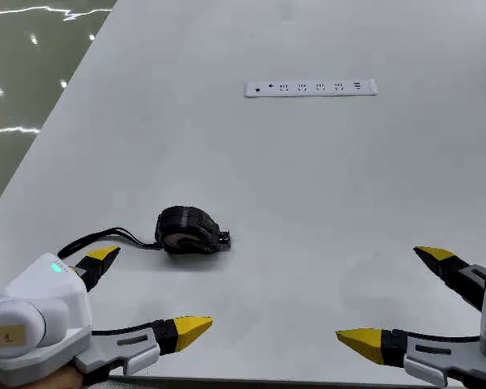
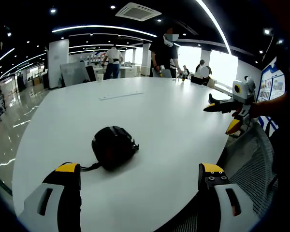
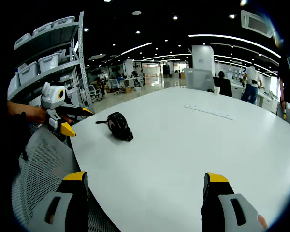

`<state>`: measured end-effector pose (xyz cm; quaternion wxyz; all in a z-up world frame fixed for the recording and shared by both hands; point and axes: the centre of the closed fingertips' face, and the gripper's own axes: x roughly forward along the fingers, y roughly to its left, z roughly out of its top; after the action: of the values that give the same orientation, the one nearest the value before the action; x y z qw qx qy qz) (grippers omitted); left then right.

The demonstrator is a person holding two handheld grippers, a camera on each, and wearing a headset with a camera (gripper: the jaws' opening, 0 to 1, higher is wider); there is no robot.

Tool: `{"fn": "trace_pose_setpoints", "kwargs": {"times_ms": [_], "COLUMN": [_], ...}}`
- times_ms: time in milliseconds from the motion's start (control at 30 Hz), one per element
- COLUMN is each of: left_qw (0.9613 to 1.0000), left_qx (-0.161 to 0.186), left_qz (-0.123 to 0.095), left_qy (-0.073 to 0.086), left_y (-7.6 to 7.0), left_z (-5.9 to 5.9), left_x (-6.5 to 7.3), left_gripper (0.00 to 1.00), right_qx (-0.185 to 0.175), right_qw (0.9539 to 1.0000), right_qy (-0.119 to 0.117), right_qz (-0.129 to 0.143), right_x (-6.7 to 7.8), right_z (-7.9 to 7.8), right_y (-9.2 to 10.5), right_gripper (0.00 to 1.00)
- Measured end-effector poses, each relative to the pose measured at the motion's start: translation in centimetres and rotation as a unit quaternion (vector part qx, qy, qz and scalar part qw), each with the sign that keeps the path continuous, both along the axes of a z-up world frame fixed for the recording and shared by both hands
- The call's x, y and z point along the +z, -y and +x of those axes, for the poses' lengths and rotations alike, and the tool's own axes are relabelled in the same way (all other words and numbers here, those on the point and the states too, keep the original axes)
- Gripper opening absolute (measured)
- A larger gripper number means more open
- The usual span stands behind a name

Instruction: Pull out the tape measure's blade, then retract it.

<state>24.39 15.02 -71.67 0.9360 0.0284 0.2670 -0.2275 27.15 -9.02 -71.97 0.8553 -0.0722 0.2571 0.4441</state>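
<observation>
Right gripper [image 1: 377,291] (jaws spread) partly cut off.

Black round tape measure [image 1: 188,231] sits on the plain white table [image 1: 308,178], its black strap [image 1: 97,237] trailing toward the left gripper [image 1: 158,288]. The right gripper [image 1: 379,292] is well apart. Both have yellow-tipped jaws spread wide, holding nothing. White power strip [image 1: 310,87] lies further back.

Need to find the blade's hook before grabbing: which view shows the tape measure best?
The left gripper view: the tape measure sits nearest and largest there, ahead between the open jaws. The head view shows it from above, smaller, with its strap alongside. The right gripper view shows it small and farther off.
</observation>
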Motion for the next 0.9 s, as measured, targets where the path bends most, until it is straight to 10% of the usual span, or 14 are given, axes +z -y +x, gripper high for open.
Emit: {"fn": "trace_pose_setpoints", "kwargs": {"times_ms": [900], "left_qw": [0.9999], "left_qx": [-0.009], "left_qz": [0.009], "left_qy": [-0.001], "left_y": [0.01], "left_z": [0.05], "left_x": [0.00], "left_gripper": [0.99], "right_qx": [0.005], "right_qw": [1.0000], "right_qy": [-0.004], "right_qz": [0.000], "right_x": [-0.16], "right_z": [-0.01], "right_y": [0.17], "right_gripper": [0.99]}}
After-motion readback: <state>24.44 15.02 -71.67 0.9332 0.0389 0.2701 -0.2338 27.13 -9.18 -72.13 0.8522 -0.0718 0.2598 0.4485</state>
